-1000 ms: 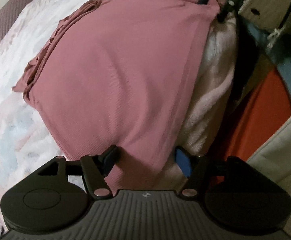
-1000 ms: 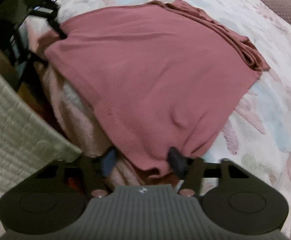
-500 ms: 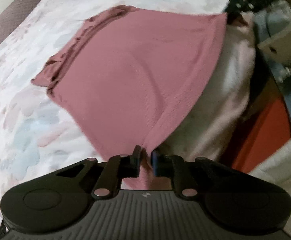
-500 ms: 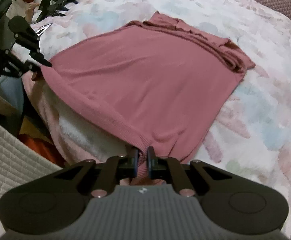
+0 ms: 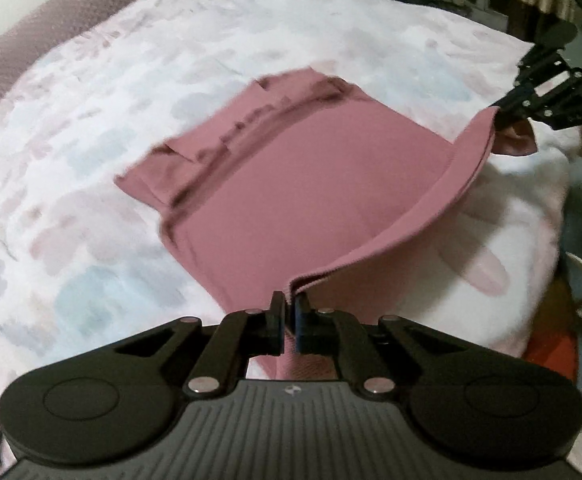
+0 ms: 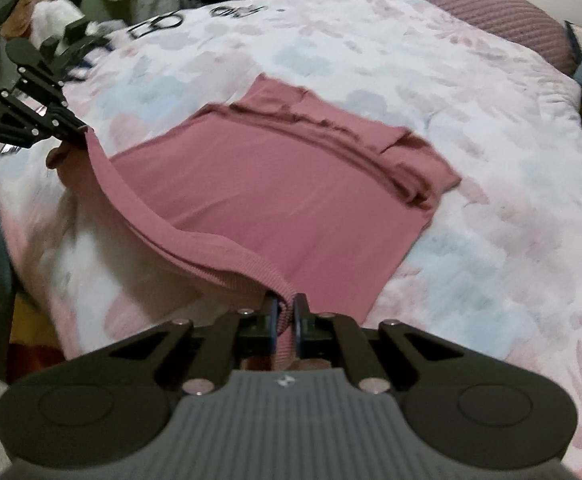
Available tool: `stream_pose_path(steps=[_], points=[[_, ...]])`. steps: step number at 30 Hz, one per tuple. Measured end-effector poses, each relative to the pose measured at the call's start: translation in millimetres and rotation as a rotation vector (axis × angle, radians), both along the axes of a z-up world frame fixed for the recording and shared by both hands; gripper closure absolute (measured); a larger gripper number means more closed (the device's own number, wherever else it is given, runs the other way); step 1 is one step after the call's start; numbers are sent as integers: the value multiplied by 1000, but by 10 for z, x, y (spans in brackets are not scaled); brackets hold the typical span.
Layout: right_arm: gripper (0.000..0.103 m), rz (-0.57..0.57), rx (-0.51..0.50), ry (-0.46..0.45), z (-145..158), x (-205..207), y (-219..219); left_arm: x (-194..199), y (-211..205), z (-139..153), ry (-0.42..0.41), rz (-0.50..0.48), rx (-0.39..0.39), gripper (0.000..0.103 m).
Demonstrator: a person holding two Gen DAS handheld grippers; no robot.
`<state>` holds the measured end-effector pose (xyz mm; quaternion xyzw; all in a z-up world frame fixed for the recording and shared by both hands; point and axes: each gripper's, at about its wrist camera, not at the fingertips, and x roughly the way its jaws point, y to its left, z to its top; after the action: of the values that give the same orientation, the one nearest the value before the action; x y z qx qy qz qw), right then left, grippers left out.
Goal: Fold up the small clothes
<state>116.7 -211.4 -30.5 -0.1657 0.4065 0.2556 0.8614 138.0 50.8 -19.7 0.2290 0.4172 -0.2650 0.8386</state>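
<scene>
Pinched tight on the ribbed hem, the jaws of your left gripper hold one corner of the pink garment, and your right gripper is clamped the same way on the other corner. Between them the hem hangs in a raised curve, lifted off the bed. The far part of the garment lies flat on the floral quilt, its far edge bunched into folds. Under the lifted hem you have a fluffy pale pink blanket draped over the bed's near edge. A mauve pillow sits at the head of the bed, well apart from the garment. Black cables lie on the quilt's far side, and something orange shows below the bed edge.
</scene>
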Motion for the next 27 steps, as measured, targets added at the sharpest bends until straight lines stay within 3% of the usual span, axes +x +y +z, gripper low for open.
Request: stream_pose_path(steps=[8,15,20,27], points=[[103,-60,8,-75,391,613,18,671,-56,346,-98,43,29,99],[102,-94,17,-94,605,1510,13,1479,-112,431,-116,78,35,99],[102,-113,25,-44,488,2309,25,2102,-123,256,-78,103,56,99],[102,-139,47,44,-61,3299,100,2928,-68,-260,25,169,59,99]])
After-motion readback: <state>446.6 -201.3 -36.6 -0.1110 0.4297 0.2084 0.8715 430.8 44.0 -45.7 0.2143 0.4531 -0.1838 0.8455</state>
